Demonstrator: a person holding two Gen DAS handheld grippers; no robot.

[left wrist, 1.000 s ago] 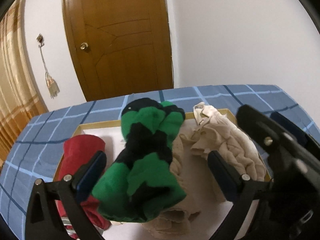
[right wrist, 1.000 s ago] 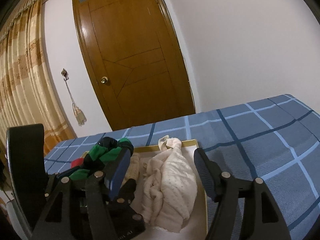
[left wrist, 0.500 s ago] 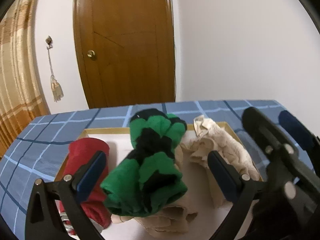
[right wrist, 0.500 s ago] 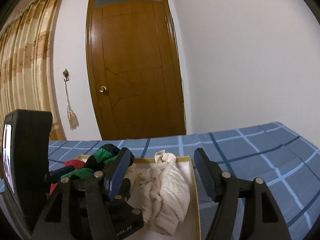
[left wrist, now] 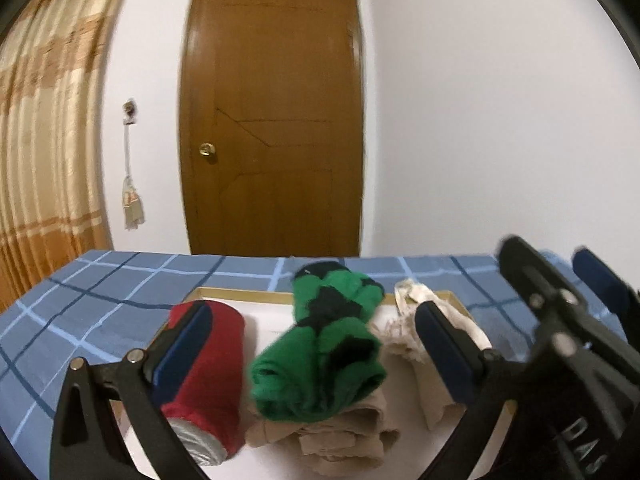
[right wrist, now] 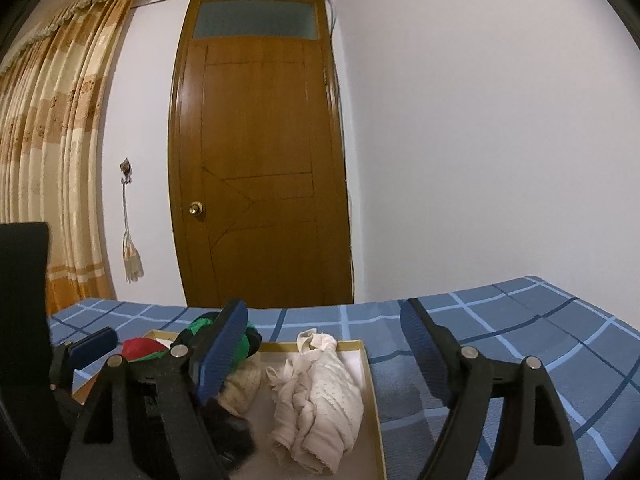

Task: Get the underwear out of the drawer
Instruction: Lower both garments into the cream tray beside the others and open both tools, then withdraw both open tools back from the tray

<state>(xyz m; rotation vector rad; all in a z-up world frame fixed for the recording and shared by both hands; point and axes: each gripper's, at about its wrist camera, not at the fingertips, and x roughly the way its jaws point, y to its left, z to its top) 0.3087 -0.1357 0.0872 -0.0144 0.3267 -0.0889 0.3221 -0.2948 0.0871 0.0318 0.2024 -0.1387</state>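
Observation:
A shallow gold-rimmed drawer tray (left wrist: pixel 236 291) lies on a blue checked bed. In it lie a red roll (left wrist: pixel 214 364), a green and black roll (left wrist: pixel 324 344) on top of a beige folded piece (left wrist: pixel 344 436), and a cream lacy piece (right wrist: pixel 320 392). My left gripper (left wrist: pixel 312 356) is open, its fingers either side of the green and black roll without touching it. My right gripper (right wrist: pixel 324 352) is open over the cream piece, above the tray's right half (right wrist: pixel 370 376). The left gripper shows in the right wrist view (right wrist: pixel 92 344).
The blue checked bedspread (right wrist: pixel 500 328) spreads out to the right of the tray and behind it. A brown wooden door (right wrist: pixel 260 168), a white wall and a gold striped curtain (right wrist: pixel 44 152) stand beyond the bed. The right gripper's body (left wrist: pixel 560 320) crosses the left wrist view.
Both grippers have tilted up and drawn back a little, so more door and wall show. The clothes in the tray have not moved. Both grippers stay open.

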